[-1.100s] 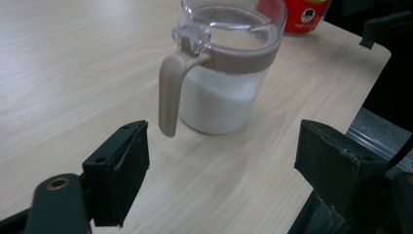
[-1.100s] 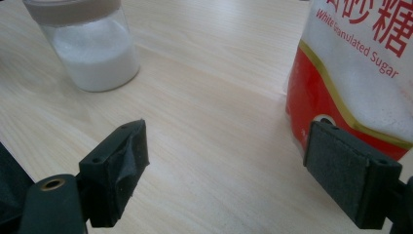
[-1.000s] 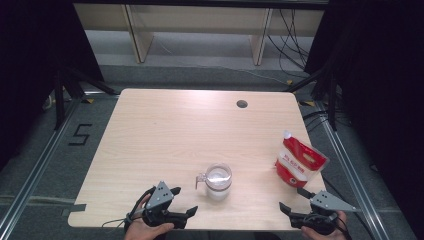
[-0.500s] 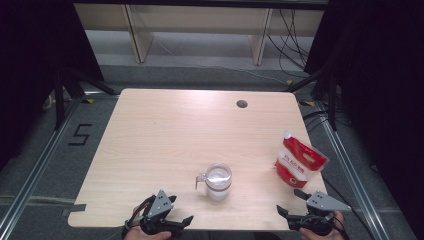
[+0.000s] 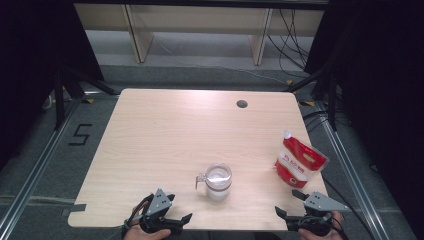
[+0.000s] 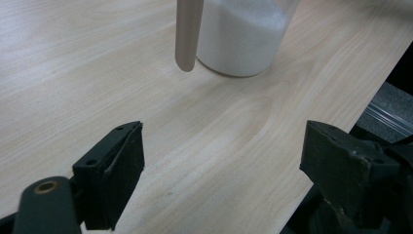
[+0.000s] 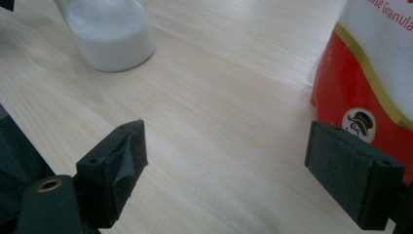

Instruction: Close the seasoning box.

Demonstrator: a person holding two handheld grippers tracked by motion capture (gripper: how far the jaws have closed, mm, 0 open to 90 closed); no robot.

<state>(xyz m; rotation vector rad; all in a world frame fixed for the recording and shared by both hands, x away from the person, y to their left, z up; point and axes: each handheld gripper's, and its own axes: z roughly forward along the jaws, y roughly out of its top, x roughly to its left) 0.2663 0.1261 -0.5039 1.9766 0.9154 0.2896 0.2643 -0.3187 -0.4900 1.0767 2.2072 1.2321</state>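
Observation:
A clear glass mug (image 5: 217, 180) with a handle holds white granules and stands near the table's front middle. In the left gripper view the mug (image 6: 243, 39) rises just beyond the jaws, its handle (image 6: 187, 34) toward me. A red and white pouch (image 5: 299, 163) stands at the front right; the right gripper view has the pouch (image 7: 375, 83) at its right and the mug (image 7: 109, 34) at its upper left. My left gripper (image 5: 177, 216) is open at the front edge, left of the mug. My right gripper (image 5: 290, 205) is open, just in front of the pouch.
The wooden table (image 5: 165, 135) has a round cable hole (image 5: 242, 104) at its far right. Metal floor rails (image 5: 35, 165) run along both sides, and shelving legs (image 5: 137, 40) stand behind. Black curtains flank the scene.
Both grippers have drawn back toward the table's front edge, with the left one also shifting slightly. The mug and pouch stay where they were.

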